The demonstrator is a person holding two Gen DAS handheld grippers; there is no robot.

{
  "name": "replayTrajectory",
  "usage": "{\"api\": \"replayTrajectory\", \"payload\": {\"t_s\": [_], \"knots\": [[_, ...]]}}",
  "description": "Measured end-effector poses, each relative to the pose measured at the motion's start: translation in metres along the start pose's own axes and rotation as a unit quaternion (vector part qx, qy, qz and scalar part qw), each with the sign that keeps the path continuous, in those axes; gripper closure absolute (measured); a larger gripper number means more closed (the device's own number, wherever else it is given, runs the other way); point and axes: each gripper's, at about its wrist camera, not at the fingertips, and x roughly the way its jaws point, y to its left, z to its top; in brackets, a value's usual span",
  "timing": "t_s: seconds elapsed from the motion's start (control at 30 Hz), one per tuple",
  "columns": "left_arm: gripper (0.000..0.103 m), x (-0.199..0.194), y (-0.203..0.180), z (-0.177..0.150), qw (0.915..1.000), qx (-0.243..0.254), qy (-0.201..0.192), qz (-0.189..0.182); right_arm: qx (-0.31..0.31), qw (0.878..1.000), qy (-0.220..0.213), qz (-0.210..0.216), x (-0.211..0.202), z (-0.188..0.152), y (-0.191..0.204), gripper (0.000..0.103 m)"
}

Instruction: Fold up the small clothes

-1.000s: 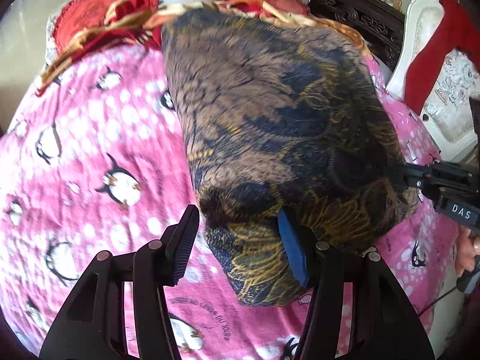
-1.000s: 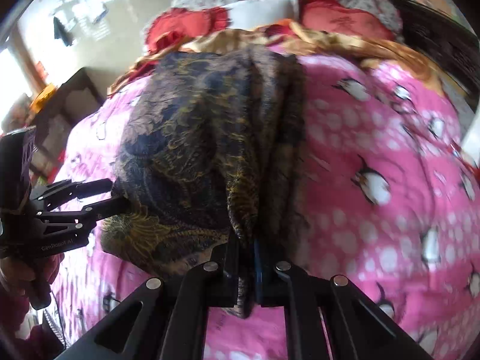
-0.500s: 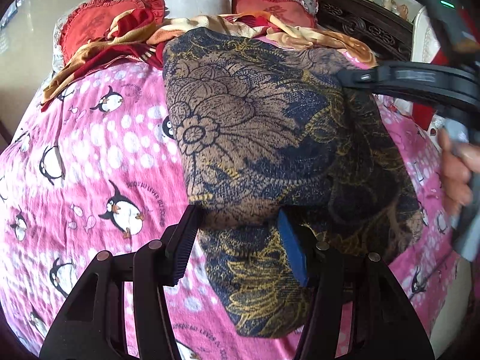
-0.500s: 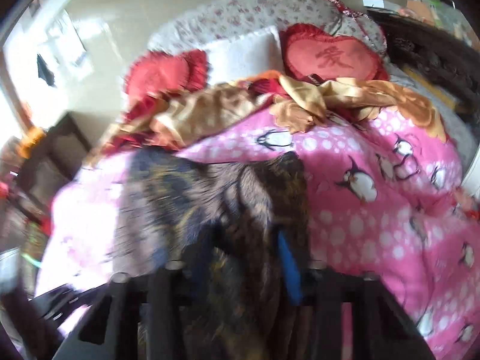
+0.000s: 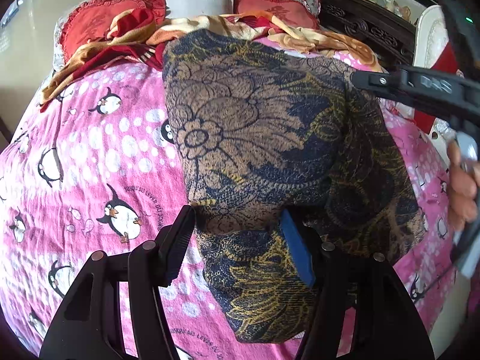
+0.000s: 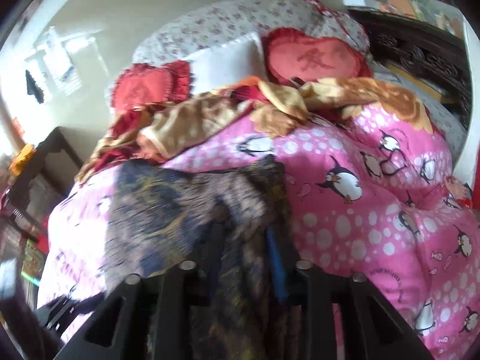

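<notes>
**Fold laid over; right tongs letting go, left tongs waiting at the near edge**

Garment [image 5: 258, 156]: dark blue and brown floral piece, lying on the pink penguin blanket [image 5: 99, 162] in the middle of the bed, long axis running near to far. One flap is already doubled over the upper part; a narrower tail of the cloth trails toward the near edge.

Left gripper [image 5: 240, 240]: jaws at a medium gap, straddling the near fold edge. Pads do not appear to press the cloth. The gap has just widened a little; cloth sits between the fingers but is not pinched.

Right gripper [image 6: 246, 249]: picture is motion-blurred. Jaws stand parted at a narrow-to-medium gap and have just been opening; cloth hangs between them, seemingly no longer clamped. In the left view it reaches in from the right above the garment's far right shoulder, with a hand [image 5: 463, 186] on its handle.

Judgement on doing this step well:
- Finish the release cleanly; lift the right tongs straight off so the freed layer does not drag and spoil the new crease.
- Check that the top layer's edges line up with the layer beneath before any further fold.
- The near tail looks the likely next part to bring up; grip it at the edge, both layers together.
- The soft, puffy blanket may let the cloth slip; move slowly and low.
</notes>
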Motion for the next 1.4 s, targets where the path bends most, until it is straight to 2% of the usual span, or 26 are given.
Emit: {"api": "replayTrajectory", "payload": {"t_s": [0.03, 0.13, 0.23, 0.43, 0.57, 0.73, 0.8, 0.83, 0.87, 0.9, 1.03, 1.1, 1.2, 1.33, 1.4], "knots": [[0.043, -0.003, -0.001, 0.001, 1.0, 0.0, -0.006, 0.001, -0.009, 1.0, -0.002, 0.005, -0.003, -0.003, 0.006, 0.059], [0.043, -0.011, -0.002, 0.009, 0.9998, 0.005, -0.022, 0.003, -0.042, 0.999, -0.001, 0.02, -0.007, -0.012, 0.024, 0.059], [0.043, -0.01, -0.001, 0.022, 0.9995, 0.006, -0.028, 0.013, -0.063, 0.998, -0.003, 0.011, -0.001, -0.015, 0.033, 0.059], [0.042, 0.016, 0.013, 0.042, 0.9997, -0.016, -0.015, 0.011, -0.055, 0.998, -0.004, -0.032, 0.027, -0.012, 0.021, 0.059], [0.036, 0.036, 0.018, 0.049, 0.9996, -0.026, 0.0, 0.01, -0.045, 0.999, 0.008, -0.026, 0.044, -0.012, 0.013, 0.055], [0.033, 0.04, 0.021, 0.05, 0.9993, -0.036, 0.006, 0.001, -0.03, 1.0, 0.01, 0.002, 0.044, -0.01, 0.003, 0.054], [0.033, 0.031, 0.025, 0.048, 0.9992, -0.039, 0.003, -0.009, -0.032, 0.999, -0.003, 0.022, 0.027, -0.011, 0.001, 0.051], [0.033, 0.025, 0.028, 0.045, 0.999, -0.042, -0.003, -0.017, -0.028, 0.999, -0.011, 0.025, 0.019, -0.014, -0.002, 0.046], [0.034, 0.02, 0.032, 0.043, 0.9986, -0.047, -0.008, -0.023, -0.022, 0.999, -0.02, 0.026, 0.009, -0.018, -0.006, 0.034], [0.033, 0.018, 0.034, 0.041, 0.9982, -0.053, -0.011, -0.025, -0.018, 0.999, -0.025, 0.026, 0.003, -0.022, -0.01, 0.029], [0.033, 0.012, 0.044, 0.037, 0.9969, -0.073, -0.01, -0.028, -0.01, 1.0, -0.001, 0.019, -0.001, -0.037, -0.022, 0.028], [0.033, 0.01, 0.046, 0.035, 0.9953, -0.085, -0.014, -0.044, -0.006, 1.0, 0.003, 0.021, -0.001, -0.043, -0.025, 0.028], [0.034, 0.012, 0.052, 0.027, 0.9907, -0.108, -0.011, -0.082, 0.005, 0.999, 0.005, 0.041, 0.005, -0.047, -0.032, 0.023], [0.033, 0.031, 0.054, 0.016, 0.9837, -0.132, 0.018, -0.121, 0.02, 0.996, 0.02, 0.08, 0.021, -0.05, -0.037, 0.022], [0.029, 0.037, 0.057, 0.01, 0.9795, -0.149, 0.016, -0.134, 0.035, 0.994, 0.027, 0.1, 0.032, -0.05, -0.04, 0.022]]}}
